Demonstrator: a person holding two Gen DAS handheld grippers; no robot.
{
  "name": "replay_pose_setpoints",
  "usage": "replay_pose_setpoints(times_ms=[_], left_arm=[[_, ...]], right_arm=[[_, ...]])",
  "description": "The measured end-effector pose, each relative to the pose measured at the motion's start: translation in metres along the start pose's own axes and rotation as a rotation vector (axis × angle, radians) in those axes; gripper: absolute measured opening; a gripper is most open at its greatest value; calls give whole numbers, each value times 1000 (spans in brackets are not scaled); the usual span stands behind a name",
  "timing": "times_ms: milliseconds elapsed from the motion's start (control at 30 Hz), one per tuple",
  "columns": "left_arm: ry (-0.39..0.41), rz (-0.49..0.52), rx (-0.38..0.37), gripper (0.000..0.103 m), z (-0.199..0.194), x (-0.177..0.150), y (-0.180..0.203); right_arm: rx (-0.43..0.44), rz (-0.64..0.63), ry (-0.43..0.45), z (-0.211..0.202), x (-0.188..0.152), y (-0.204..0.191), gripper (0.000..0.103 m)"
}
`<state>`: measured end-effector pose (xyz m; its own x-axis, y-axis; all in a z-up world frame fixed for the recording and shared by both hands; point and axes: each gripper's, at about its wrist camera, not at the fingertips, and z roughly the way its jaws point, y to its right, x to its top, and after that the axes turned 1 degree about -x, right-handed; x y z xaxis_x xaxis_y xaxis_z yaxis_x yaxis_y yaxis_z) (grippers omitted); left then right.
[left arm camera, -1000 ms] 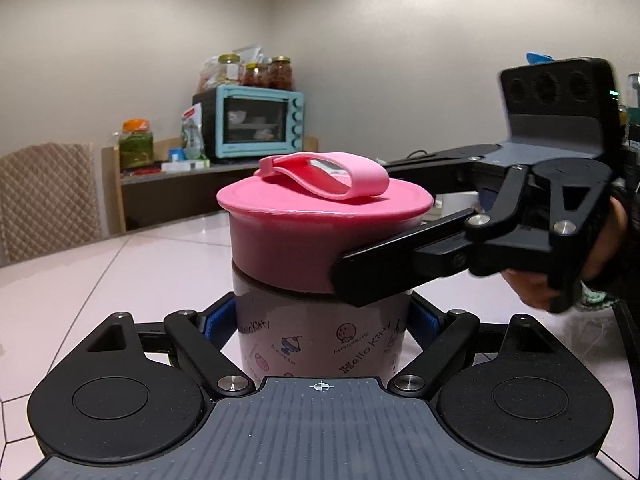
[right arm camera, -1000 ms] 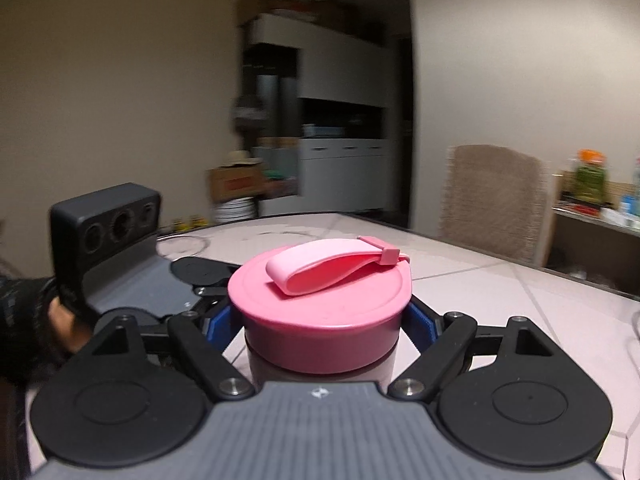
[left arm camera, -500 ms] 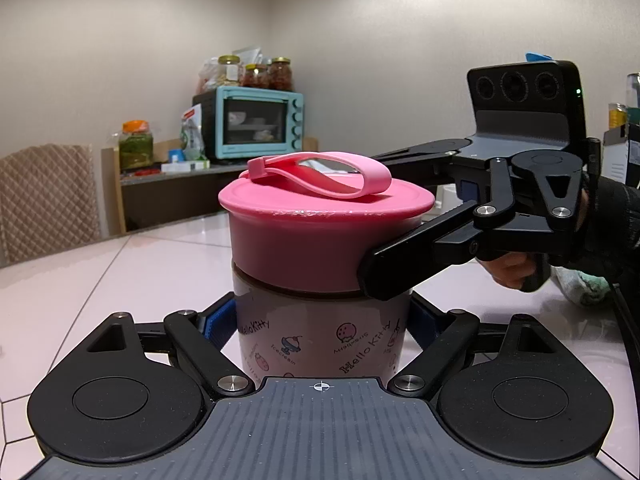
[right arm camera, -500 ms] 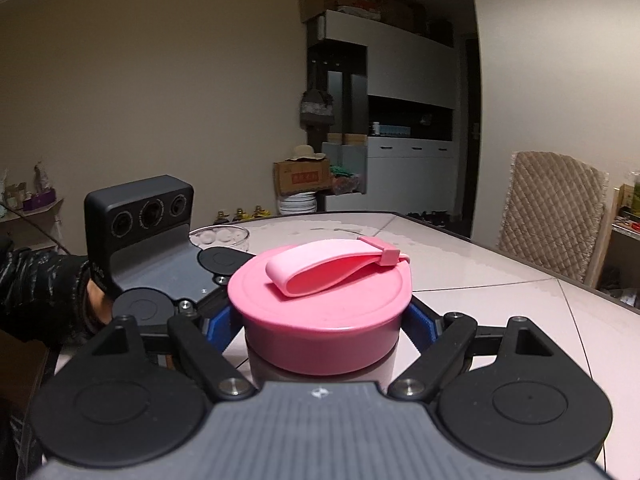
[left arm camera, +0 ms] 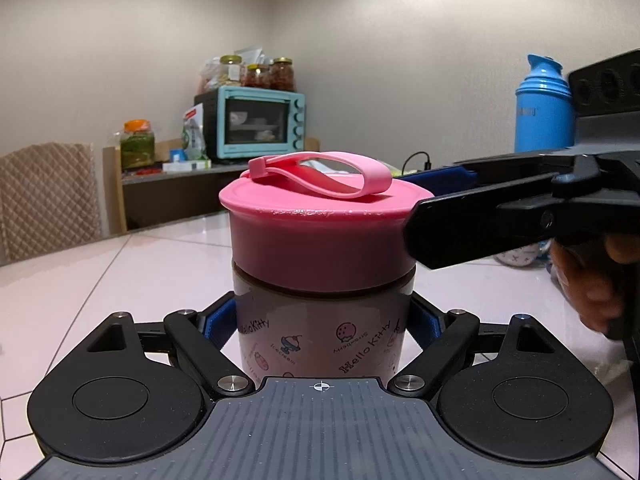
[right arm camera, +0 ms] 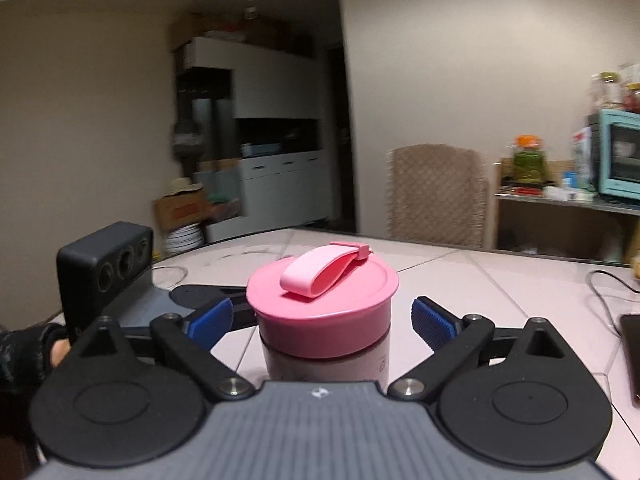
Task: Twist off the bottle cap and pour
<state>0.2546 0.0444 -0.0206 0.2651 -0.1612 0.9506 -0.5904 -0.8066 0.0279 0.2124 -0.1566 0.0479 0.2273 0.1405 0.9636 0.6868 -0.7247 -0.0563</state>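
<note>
A squat bottle (left arm camera: 324, 332) with cartoon print stands on the white table, and my left gripper (left arm camera: 322, 322) is shut on its body, blue pads pressed to both sides. Its wide pink cap (left arm camera: 320, 240) with a looped strap sits on top. In the right wrist view my right gripper (right arm camera: 322, 320) straddles the cap (right arm camera: 320, 296). Its jaws are opening, and both blue pads (right arm camera: 434, 320) stand clear of the cap's rim. From the left wrist view, one black finger (left arm camera: 480, 224) of the right gripper reaches in beside the cap.
A blue thermos (left arm camera: 542, 108) stands at the back right of the table. A teal toaster oven (left arm camera: 256, 122) with jars on top sits on a side shelf, with a quilted chair (left arm camera: 48, 196) to its left. A dark phone (right arm camera: 632, 356) and a cable (right arm camera: 612, 284) lie at right.
My right gripper let go of the pink cap: its pads were on the rim and now stand apart from it. The right hand also swung round the bottle. The left gripper has not moved.
</note>
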Motion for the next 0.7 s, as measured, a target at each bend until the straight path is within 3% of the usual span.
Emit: replay_pose_setpoints(times_ms=[433,700], left_arm=[[2,-3,3,89,1,3,-1],[3,-4,4,89,2,2,1]], right_arm=[[-171,21,33,37,-14,-24,97],[-209,69,12,52,-16,-23,91]])
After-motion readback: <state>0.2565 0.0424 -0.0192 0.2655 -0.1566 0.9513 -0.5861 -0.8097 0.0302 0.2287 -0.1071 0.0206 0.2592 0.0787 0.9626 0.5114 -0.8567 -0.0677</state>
